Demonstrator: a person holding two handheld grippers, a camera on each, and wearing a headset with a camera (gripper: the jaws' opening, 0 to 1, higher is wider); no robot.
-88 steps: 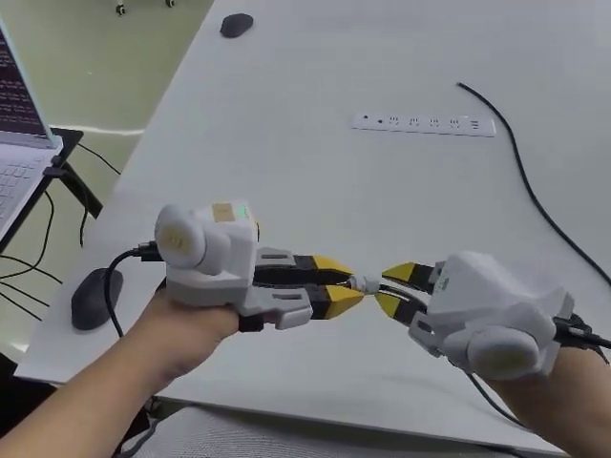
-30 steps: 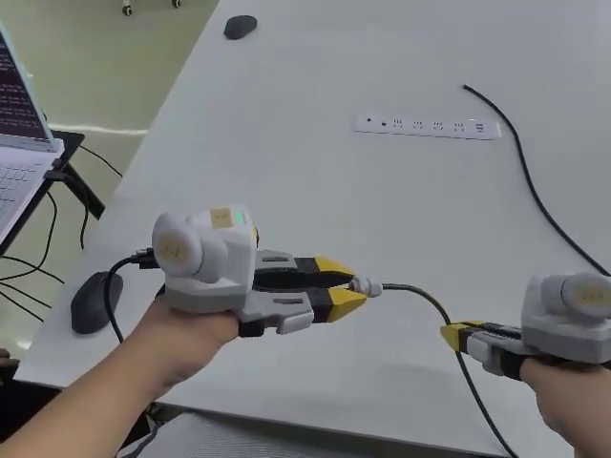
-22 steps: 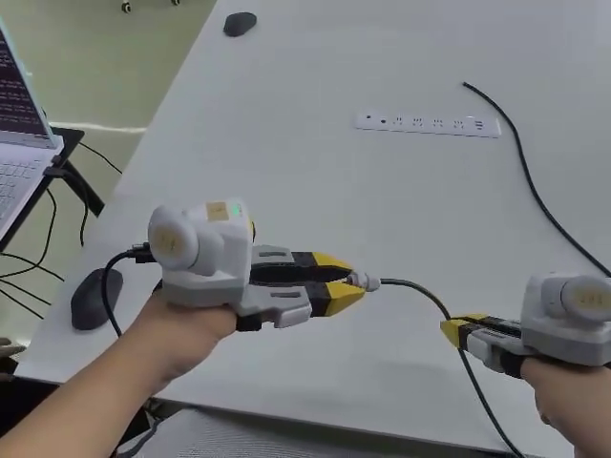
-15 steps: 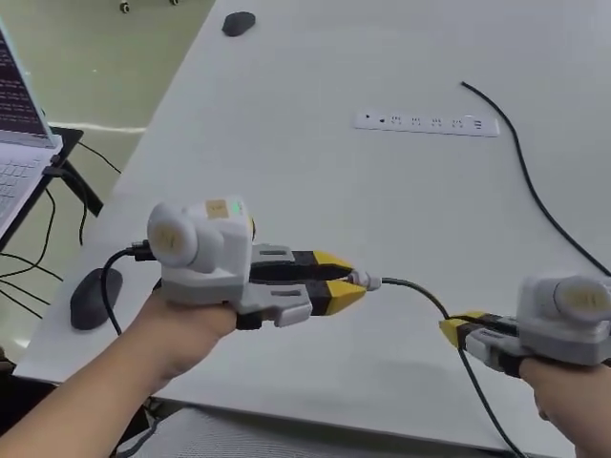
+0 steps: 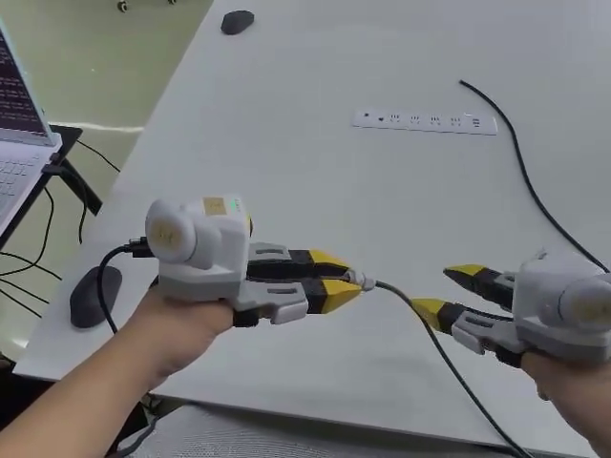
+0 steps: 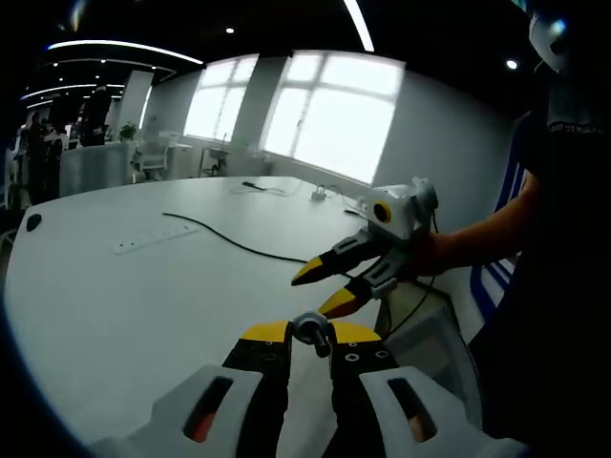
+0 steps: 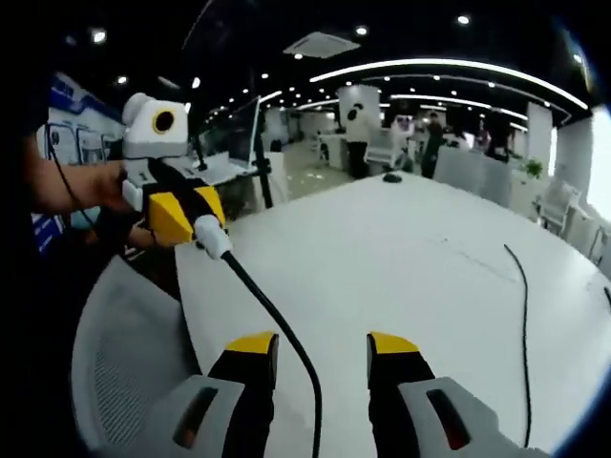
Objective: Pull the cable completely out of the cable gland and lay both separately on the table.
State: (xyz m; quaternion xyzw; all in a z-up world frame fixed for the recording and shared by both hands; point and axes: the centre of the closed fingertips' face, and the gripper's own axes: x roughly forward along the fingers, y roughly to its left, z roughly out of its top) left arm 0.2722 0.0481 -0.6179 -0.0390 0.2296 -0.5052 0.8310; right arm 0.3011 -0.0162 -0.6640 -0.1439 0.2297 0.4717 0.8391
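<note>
My left gripper (image 5: 355,281) is shut on the small grey cable gland (image 5: 361,281), held above the white table (image 5: 315,181) near its front edge. The black cable (image 5: 449,363) still runs out of the gland and hangs down to the right past the table edge. My right gripper (image 5: 447,291) stands open just right of the cable, holding nothing. In the left gripper view the gland (image 6: 310,328) sits between the yellow jaws, with the right gripper (image 6: 329,286) beyond it. In the right gripper view the cable (image 7: 277,329) passes between the open jaws, leading up to the gland (image 7: 212,237).
A white power strip (image 5: 425,122) lies mid-table, and a second black cable (image 5: 530,191) runs along the right side. One dark mouse (image 5: 237,21) rests at the far end. Left of the table are a laptop (image 5: 14,143) and another mouse (image 5: 94,298).
The right gripper, which had drawn the cable out to the right, has opened and let go of it. The left gripper still holds the gland in about the same place.
</note>
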